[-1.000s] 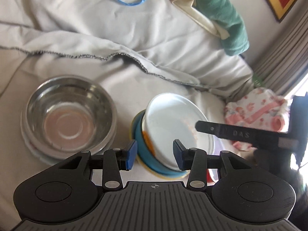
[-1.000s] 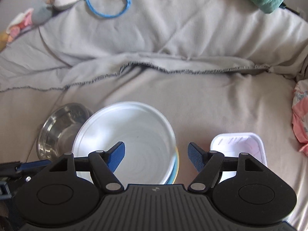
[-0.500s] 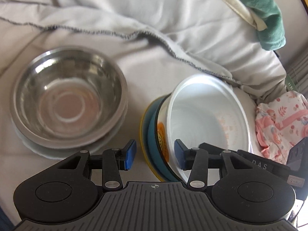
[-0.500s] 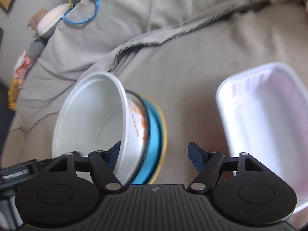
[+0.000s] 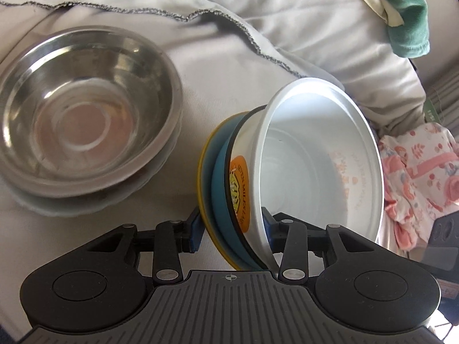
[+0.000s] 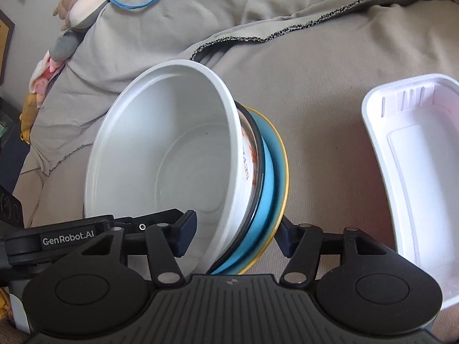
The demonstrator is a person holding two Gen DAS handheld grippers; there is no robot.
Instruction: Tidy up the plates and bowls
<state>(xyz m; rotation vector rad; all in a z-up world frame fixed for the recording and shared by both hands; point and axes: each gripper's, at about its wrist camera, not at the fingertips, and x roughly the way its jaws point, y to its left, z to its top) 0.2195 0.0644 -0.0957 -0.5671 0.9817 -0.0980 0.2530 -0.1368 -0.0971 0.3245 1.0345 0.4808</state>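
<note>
A stack of a white bowl (image 5: 321,154) in a blue bowl (image 5: 219,183) on a yellow-rimmed plate (image 5: 200,177) is tilted on edge. My left gripper (image 5: 231,226) straddles its rim, one finger outside the plate, one inside the white bowl. My right gripper (image 6: 233,229) straddles the same stack's white bowl (image 6: 160,154) and blue plate rim (image 6: 272,172) from the other side. Whether either pair of pads presses the stack is unclear. A steel bowl (image 5: 83,111) stands on a pale plate at left.
A white foam tray (image 6: 416,177) lies on the beige cloth at right. A folded grey sheet (image 6: 229,5) lies behind. Pink patterned cloth (image 5: 416,172), a green towel (image 5: 407,14) and a soft toy (image 6: 80,14) lie at the edges.
The bowl stack has tipped from flat up onto its edge. Both grippers have come in close around its rim, and the views have moved nearer.
</note>
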